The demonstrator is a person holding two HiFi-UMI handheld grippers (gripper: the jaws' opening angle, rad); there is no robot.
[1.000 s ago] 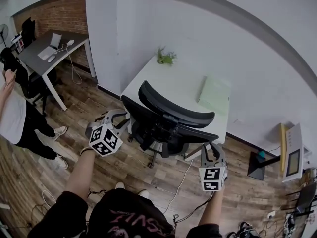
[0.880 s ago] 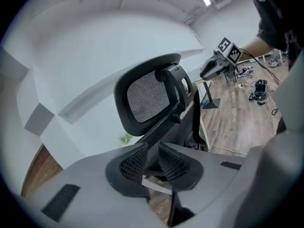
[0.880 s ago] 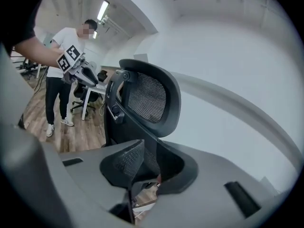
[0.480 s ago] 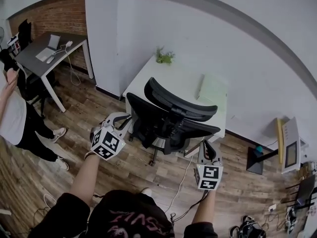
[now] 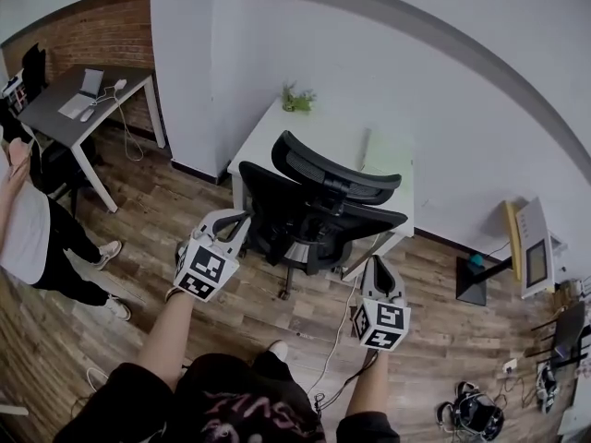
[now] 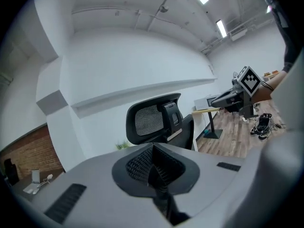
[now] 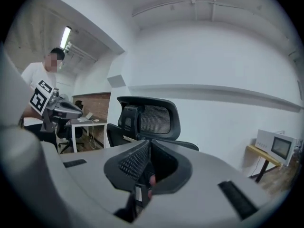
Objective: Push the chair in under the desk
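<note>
The black mesh office chair (image 5: 319, 212) stands with its back to me, and its headrest overlaps the front edge of the white desk (image 5: 263, 132). My left gripper (image 5: 238, 220) is at the left edge of the chair's backrest with its jaws together and nothing between them. I cannot tell whether it touches the chair. My right gripper (image 5: 374, 268) is low by the chair's right rear corner, also shut and empty. In the left gripper view the headrest (image 6: 154, 118) rises just beyond the closed jaws. In the right gripper view the chair (image 7: 149, 115) stands ahead.
A potted plant (image 5: 297, 98) and a pale green pad (image 5: 390, 150) sit on the white desk. A bystander (image 5: 28, 229) stands at the left by a dark desk (image 5: 55, 113). Cables (image 5: 337, 335) trail over the wood floor. A white appliance (image 5: 536, 258) stands at the right.
Both grippers' jaws have closed from open. Both grippers have moved forward, nearer the chair, and the view has shifted towards the desk.
</note>
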